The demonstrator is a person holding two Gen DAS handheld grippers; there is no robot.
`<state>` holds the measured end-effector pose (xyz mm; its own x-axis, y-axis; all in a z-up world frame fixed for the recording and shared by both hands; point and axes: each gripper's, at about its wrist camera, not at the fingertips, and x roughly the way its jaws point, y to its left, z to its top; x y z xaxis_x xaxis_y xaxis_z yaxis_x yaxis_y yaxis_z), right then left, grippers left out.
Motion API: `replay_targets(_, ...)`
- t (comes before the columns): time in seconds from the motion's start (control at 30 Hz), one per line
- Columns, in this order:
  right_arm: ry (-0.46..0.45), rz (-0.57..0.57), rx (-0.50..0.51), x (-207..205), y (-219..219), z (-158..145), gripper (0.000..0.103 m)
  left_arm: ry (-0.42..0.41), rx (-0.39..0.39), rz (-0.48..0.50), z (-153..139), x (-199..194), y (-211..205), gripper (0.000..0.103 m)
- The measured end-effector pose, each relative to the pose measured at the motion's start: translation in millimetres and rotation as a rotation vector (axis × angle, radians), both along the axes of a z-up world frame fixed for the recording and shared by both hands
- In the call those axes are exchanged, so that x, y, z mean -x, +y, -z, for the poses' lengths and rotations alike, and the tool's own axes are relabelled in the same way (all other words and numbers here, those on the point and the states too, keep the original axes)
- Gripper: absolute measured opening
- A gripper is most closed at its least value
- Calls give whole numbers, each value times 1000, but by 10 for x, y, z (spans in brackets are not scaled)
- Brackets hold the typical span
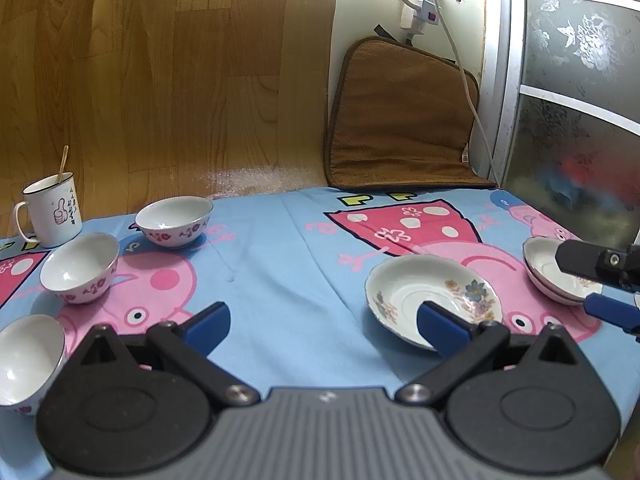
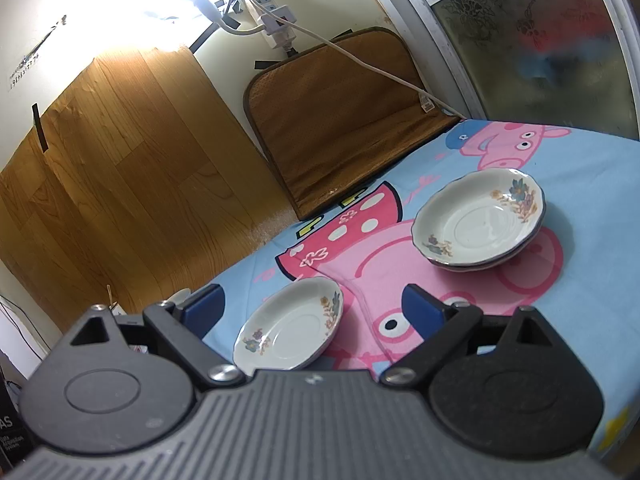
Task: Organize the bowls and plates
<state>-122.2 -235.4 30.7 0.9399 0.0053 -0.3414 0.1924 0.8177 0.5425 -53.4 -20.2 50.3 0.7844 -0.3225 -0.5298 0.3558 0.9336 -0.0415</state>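
1. Nearest, the left claw [image 1: 322, 330] hung wide open above a blue cartoon-print cloth [image 1: 280, 264] covering the tabletop, gripping nothing.
2. Beside its right-hand fingertip [image 1: 438, 326] lay a single floral plate [image 1: 404, 300], flat on the cloth and apart from the other plates, likely the next one to be gathered.
3. From the right wrist view, the right claw [image 2: 310, 304] was likewise spread open and empty, and that same single plate sat between its fingers but below them, untouched.
4. Further right, a stack of plates [image 2: 480, 224] rested on the cloth, apparently two or three nested together, which suggested this was the collecting spot for plates.
5. On the left side, three white bowls with purple-pink rim patterns stood separately: a near bowl [image 1: 28, 360], a middle bowl [image 1: 80, 268] and a far bowl [image 1: 174, 220], none stacked, so the bowl half of the job looked not yet begun.
6. Behind the bowls a white mug [image 1: 52, 212] held a thin stick or utensil.
7. Farthest back, a brown cushion [image 1: 400, 120] leaned against the wall beside a wood-pattern panel [image 1: 160, 72], with a power strip [image 1: 420, 0] and its cord hanging above.
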Motion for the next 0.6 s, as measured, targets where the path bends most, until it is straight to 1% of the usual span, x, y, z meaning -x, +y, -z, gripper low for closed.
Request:
replay_targets(0.13, 0, -5, 2, 0, -1, 0, 97, 2, -2, 0, 6, 5, -4, 103)
replay_targets(0.27, 4, -14, 4, -1, -5, 0, 93, 2, -4, 1, -2, 12, -9, 103)
replay_targets(0.6, 4, -20, 4, 1, -14, 11, 93, 2, -5, 2, 0, 13, -13, 103)
